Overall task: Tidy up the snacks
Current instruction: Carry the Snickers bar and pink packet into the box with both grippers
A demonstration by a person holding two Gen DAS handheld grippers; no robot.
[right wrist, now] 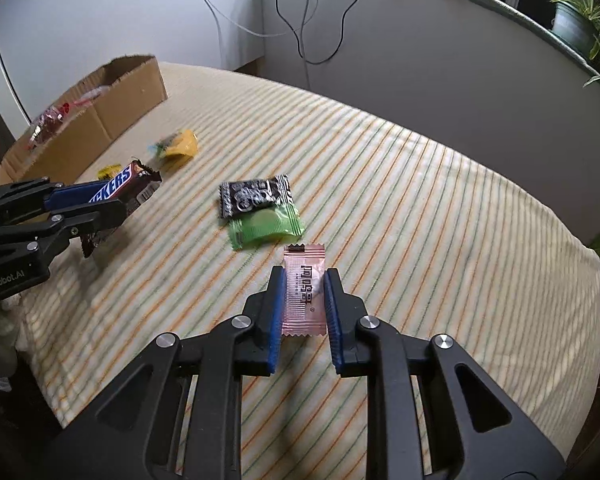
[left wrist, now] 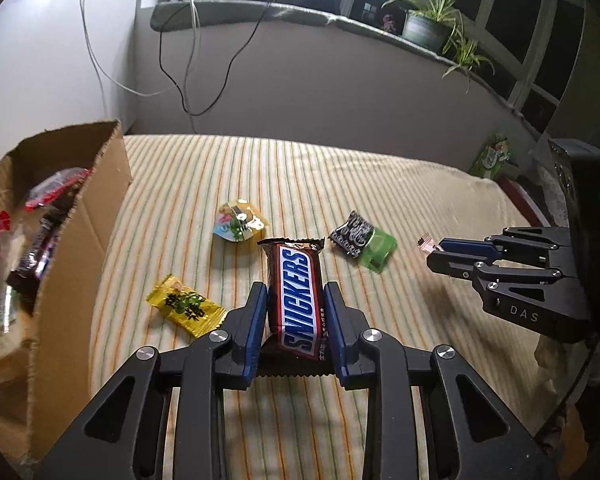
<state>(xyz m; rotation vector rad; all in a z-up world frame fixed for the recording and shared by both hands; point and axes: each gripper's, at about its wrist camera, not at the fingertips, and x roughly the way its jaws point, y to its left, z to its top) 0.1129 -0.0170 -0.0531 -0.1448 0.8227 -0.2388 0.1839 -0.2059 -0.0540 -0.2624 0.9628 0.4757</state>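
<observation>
Left gripper (left wrist: 295, 300) clamped on brown Snickers bar (left wrist: 296, 300), right gripper (right wrist: 303, 288) pinching pink sachet (right wrist: 303, 292); both off striped cloth, right of open cardboard box (left wrist: 80, 216). Carry above box rim, then release inside.

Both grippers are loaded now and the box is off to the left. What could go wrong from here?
1. The right gripper pinches a thin pink sachet; being limp, it may slip out on the way.
2. The left gripper holds the Snickers bar low down, so its free top could catch the cardboard box wall.
3. Both heading to the same box, the grippers might collide.
</observation>
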